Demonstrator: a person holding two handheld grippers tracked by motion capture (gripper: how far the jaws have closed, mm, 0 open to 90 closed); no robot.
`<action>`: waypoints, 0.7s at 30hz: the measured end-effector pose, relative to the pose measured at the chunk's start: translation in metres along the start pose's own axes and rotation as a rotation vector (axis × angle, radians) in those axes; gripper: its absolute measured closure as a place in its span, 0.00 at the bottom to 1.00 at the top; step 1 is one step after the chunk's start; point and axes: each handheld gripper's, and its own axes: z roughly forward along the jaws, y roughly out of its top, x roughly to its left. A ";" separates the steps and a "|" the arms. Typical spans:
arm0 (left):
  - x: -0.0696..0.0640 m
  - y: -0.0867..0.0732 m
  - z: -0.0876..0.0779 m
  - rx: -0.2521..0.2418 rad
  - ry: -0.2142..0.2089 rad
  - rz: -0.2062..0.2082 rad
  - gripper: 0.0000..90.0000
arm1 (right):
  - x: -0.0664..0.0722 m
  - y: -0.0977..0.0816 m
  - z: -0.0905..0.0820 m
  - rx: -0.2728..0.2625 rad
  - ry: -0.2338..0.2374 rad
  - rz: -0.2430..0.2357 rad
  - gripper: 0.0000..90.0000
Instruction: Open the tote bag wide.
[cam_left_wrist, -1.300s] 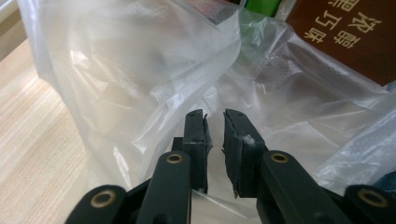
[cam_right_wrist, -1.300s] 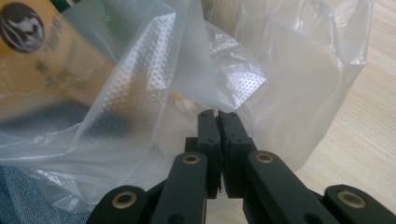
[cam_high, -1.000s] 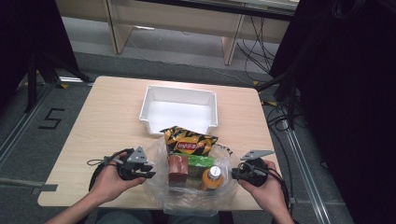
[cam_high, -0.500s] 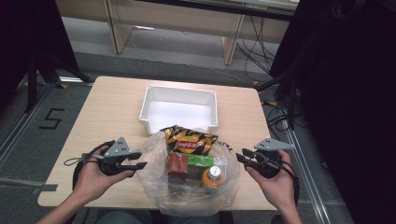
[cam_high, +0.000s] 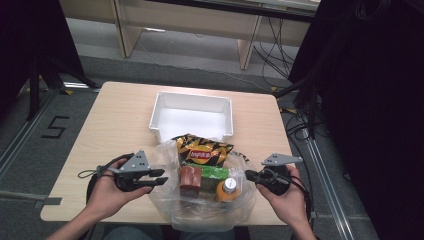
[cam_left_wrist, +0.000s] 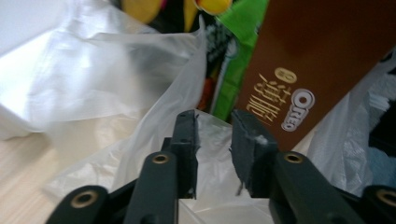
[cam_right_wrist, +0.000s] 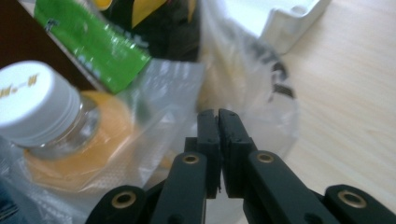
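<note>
Fingers of left gripper (cam_left_wrist: 212, 140) apart at plastic bag (cam_left_wrist: 154, 121) edge, just narrowed; right gripper (cam_right_wrist: 217, 122) fingers closed, nothing visibly between.

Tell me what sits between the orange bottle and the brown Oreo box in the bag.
In the high view, a green packet lies between the orange bottle and Oreo box.

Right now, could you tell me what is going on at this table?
A person holds a gripper in each hand at either side of a clear plastic bag of snacks on the wooden table. The left gripper has its jaws apart around a fold of the bag, beside a brown Oreo box. The right gripper has its jaws shut at the bag's other edge, near an orange drink bottle. A chips bag sits inside too, and a white tray waits behind.
</note>
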 end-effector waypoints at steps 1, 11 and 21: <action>-0.001 -0.001 0.004 0.016 -0.012 0.005 0.80 | 0.001 -0.001 0.003 -0.002 0.009 -0.004 0.99; -0.001 -0.026 0.038 0.168 -0.064 -0.022 0.84 | 0.002 -0.017 0.028 0.160 0.063 0.045 1.00; 0.000 -0.017 0.023 0.106 -0.054 -0.025 0.70 | -0.004 -0.020 0.027 0.163 0.030 0.064 0.98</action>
